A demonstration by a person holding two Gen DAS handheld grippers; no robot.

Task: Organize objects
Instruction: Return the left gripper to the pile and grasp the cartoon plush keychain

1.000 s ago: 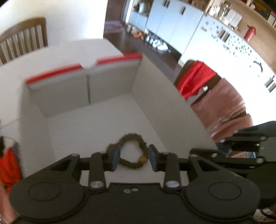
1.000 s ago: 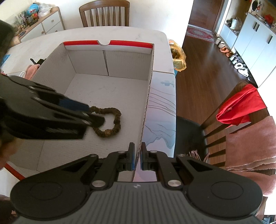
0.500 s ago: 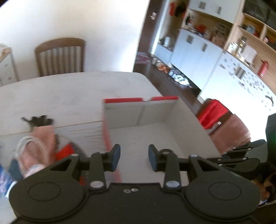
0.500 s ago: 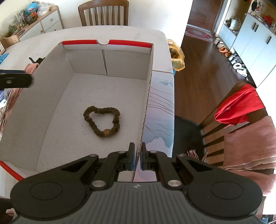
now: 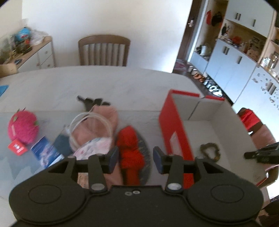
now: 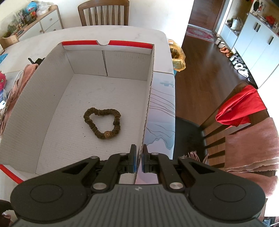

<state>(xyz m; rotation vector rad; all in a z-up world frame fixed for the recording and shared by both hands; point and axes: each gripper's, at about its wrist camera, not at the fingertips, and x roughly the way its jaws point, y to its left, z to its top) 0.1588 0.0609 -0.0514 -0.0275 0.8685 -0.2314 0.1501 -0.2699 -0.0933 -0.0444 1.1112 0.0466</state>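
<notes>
While hovering over the clutter on the bench (image 5: 122,83), left gripper (image 5: 136,158) spread wide with nothing between its fingers, pointed at a red cloth bundle (image 5: 129,150) lying on a dark grey piece. Just left of the bundle, a pink cloth (image 5: 102,118) with a loop of clear tubing (image 5: 90,125) resting on it, and a printed cloth at its near end. Farther left, a fuzzy pink toy (image 5: 23,127) with a red tag (image 5: 17,147) beside it, and a blue booklet (image 5: 46,151) between toy and cloths. Behind the pink cloth, a bunch of dark keys (image 5: 89,102). Off to the right, an open box (image 5: 176,132), red outside and white inside, with a brown hair tie (image 5: 210,151) on its floor; the tip of the right gripper (image 5: 261,154) visible at the box's far side. From the right wrist view, right gripper (image 6: 138,159) nearly closed, pinching the box's (image 6: 148,97) right wall between its fingers at the near corner. Hair tie (image 6: 102,123) alone on the box floor, near the middle, well apart from every wall, its gold bead toward the camera. Beyond the bench (image 6: 113,33), a wooden chair (image 6: 103,13); to the right, another chair draped with a red cloth (image 6: 240,108).
</notes>
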